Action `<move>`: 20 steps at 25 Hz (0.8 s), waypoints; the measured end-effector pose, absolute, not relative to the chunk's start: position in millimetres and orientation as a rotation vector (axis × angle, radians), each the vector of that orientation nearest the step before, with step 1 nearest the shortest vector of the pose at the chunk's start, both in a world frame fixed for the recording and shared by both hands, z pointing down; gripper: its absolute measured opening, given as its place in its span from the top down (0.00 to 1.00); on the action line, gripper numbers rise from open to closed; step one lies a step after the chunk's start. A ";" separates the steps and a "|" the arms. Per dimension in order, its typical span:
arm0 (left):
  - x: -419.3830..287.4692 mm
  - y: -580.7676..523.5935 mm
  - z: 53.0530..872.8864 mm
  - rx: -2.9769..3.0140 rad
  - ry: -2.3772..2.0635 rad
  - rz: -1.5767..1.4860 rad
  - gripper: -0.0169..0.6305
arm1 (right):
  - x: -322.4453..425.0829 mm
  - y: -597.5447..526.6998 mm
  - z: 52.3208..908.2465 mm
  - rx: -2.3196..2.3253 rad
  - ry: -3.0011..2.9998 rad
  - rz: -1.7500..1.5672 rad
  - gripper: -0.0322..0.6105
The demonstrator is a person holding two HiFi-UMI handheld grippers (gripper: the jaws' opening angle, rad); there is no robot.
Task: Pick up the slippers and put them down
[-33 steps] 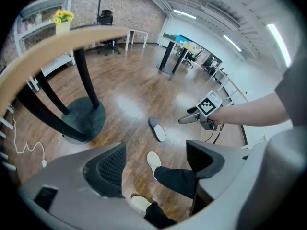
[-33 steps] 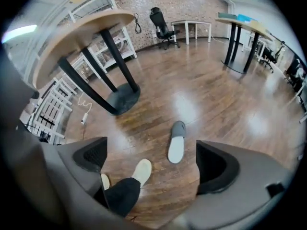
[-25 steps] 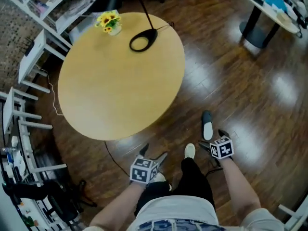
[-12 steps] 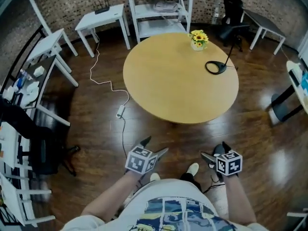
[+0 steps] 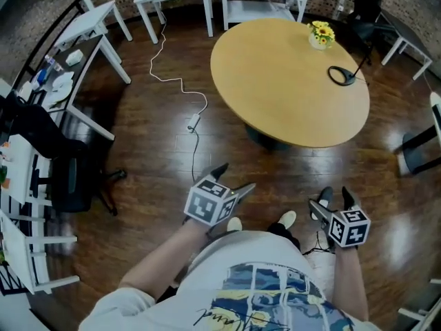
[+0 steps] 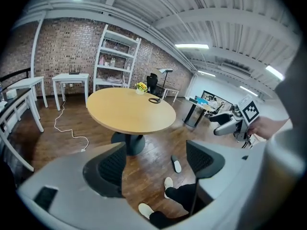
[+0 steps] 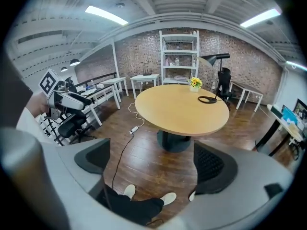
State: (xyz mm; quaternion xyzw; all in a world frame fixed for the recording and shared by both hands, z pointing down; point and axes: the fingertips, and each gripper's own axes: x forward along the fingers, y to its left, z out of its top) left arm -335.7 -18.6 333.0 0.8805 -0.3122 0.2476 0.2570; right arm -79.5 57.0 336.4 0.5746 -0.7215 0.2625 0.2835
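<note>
While the left gripper (image 5: pixel 236 176) hangs with its grey, rounded jaws spread wide and nothing clamped between their dark, ribbed pads (image 6: pixel 109 166), the right gripper (image 7: pixel 153 163) is drawing its jaws in, and its pads too press on nothing, with only bare floor and the person's legs showing far below in the gap. Each tool carries a cube (image 5: pixel 209 202) printed with black and white square markers, and both point down and away from the person at a slant

One slipper (image 6: pixel 176 165) lies flat on the floor (image 5: pixel 158 157), sole down, on the near side of the table and just to the right of the person's right foot; from the head view it sits directly under the right gripper's tips. It is a slim, elongated oval with a dark rim round a pale insole. A small white shape at the edge of the right gripper's right pad cannot be made out

The person's own shoes (image 5: pixel 234 224) are white and rounded below dark trouser legs. The floor is dark, glossy wooden planking that throws back the ceiling lights. Farther off stands a round table (image 5: pixel 289 81) with a smooth, light wood top on a dark pedestal, bearing a small pot of yellow flowers (image 5: pixel 319 34) and a black ring-shaped lamp base (image 5: pixel 339 76). A thin white cable (image 5: pixel 182 81) snakes over the boards to the left, and a white shelf unit (image 7: pixel 178 56) stands against a rough brick wall (image 7: pixel 144 56) at the far side
</note>
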 end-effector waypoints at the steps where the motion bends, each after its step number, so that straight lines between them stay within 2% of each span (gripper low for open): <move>1: -336.7 -16.6 331.2 2.396 -0.843 0.668 0.36 | -81.6 61.3 333.9 1.545 -1.931 0.695 0.09; 20: -326.2 -5.2 331.6 2.457 -0.772 0.711 0.36 | -84.8 89.1 321.1 1.627 -1.938 0.695 0.09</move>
